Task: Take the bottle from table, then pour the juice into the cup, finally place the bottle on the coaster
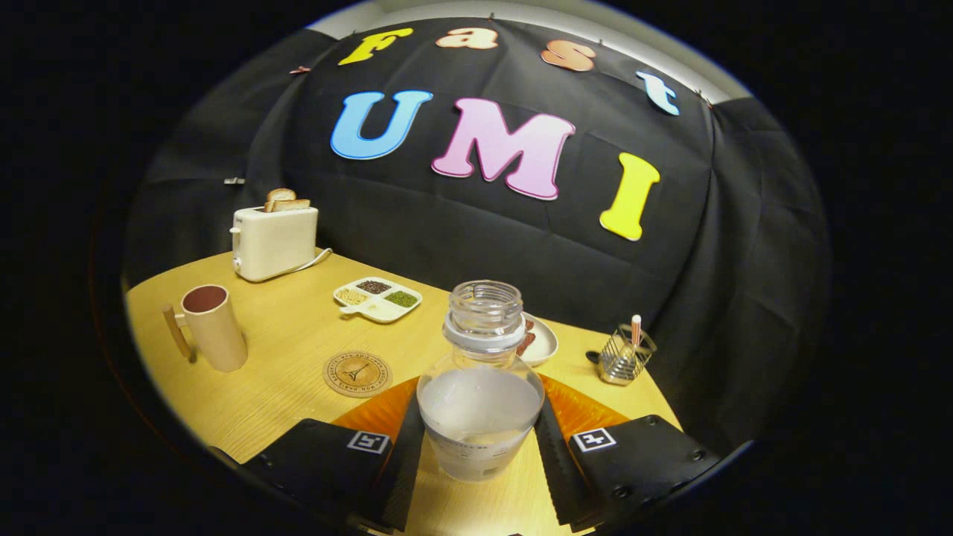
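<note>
A clear bottle (480, 402) with no cap stands upright between my fingers, about half full of a pale, cloudy liquid. My gripper (479, 408) is shut on it, one finger pressed to each side of its lower body. A round wooden coaster (357, 374) lies on the table just beyond my left finger. Farther left stands a beige cup (212, 327) with a wooden handle, its mouth open and its inside dark. Whether the bottle's base rests on the table or hangs just above it I cannot tell.
The wooden table (290, 335) carries a cream toaster (274, 242) with toast at the far left and a white divided tray (377, 298) of grains behind the coaster. A small dish (545, 342) sits behind the bottle, and a wire holder (627, 356) stands to its right.
</note>
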`<state>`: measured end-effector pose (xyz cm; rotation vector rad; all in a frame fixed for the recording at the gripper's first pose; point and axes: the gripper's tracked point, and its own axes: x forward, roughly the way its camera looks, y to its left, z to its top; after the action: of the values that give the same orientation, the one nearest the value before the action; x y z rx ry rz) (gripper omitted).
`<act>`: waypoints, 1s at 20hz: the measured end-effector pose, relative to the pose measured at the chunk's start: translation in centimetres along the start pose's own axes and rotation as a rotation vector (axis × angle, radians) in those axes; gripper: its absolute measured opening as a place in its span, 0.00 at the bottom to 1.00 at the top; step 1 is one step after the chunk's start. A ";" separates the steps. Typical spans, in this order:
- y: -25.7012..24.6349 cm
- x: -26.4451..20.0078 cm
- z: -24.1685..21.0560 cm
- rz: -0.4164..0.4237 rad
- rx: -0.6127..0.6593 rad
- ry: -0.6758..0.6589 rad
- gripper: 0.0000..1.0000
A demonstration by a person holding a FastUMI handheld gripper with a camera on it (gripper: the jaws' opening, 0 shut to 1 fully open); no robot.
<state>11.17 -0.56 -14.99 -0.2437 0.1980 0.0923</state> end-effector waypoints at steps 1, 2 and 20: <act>0.4 -0.1 0.9 0.006 -0.037 -0.012 0.74; 0.9 -0.1 1.9 0.011 -0.074 -0.021 0.74; 12.8 0.2 9.4 0.058 -0.500 -0.074 0.74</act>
<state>11.63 14.16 -9.08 -0.7317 0.1048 0.2080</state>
